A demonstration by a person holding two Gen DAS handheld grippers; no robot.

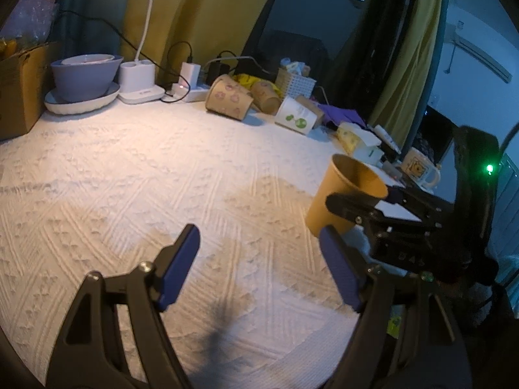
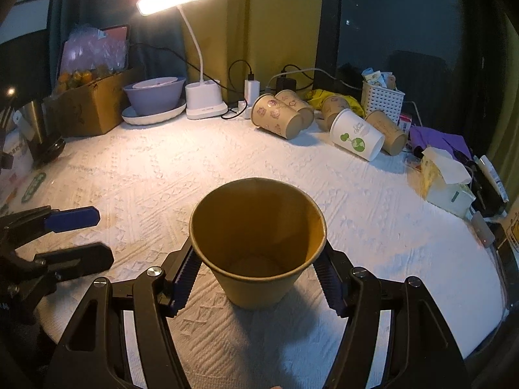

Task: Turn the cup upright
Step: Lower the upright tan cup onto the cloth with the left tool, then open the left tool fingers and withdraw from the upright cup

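I see the brown cup [image 2: 258,246] standing upright, mouth up, my right gripper [image 2: 256,275] squeezing its sides, my left gripper [image 1: 259,269] open over the white cloth [image 1: 129,178], no words readable on the cup

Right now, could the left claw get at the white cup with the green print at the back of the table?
Probably yes. The left claw is open and holds nothing, and the cloth between it and the white cup is bare.
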